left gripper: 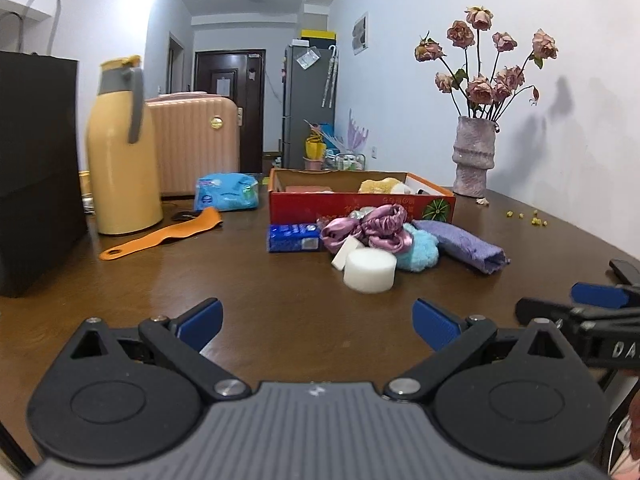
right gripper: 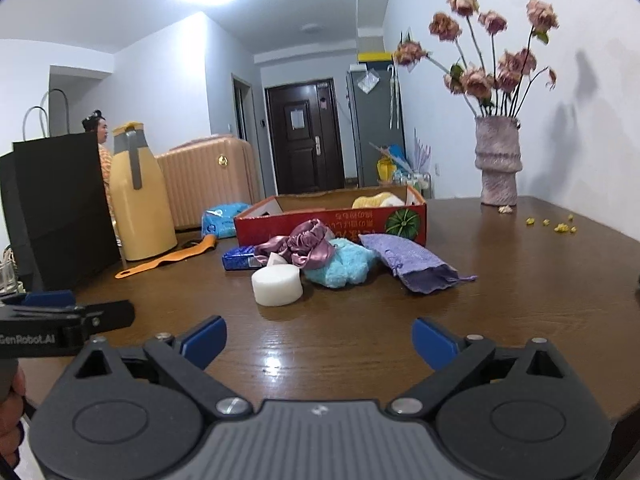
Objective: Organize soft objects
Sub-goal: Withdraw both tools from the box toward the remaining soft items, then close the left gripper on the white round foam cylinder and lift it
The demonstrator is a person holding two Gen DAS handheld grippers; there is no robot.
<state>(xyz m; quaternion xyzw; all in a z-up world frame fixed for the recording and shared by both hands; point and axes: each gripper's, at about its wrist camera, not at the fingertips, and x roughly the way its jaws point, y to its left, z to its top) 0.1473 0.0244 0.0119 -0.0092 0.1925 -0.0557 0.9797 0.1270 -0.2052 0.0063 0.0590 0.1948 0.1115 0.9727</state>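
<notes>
Both my grippers — left [left gripper: 318,322], right [right gripper: 319,340] — hang spread wide, holding nothing, near the table's [right gripper: 520,280] front edge. Soft pile sits mid-table, just before the red box [right gripper: 332,220]; white sponge [right gripper: 277,285] closest. Risk: scrunchie [right gripper: 300,244] overlaps the blue fluff [right gripper: 344,266] — one grab prob. drags both.

On the desk [left gripper: 280,300]: one red cardboard box [left gripper: 360,204], one white foam cylinder [left gripper: 369,271], one pink satin scrunchie [left gripper: 372,228], one blue fluffy cloth [left gripper: 420,252], one purple towel [left gripper: 460,245], one yellow thermos [left gripper: 122,152], one vase [left gripper: 474,156].
</notes>
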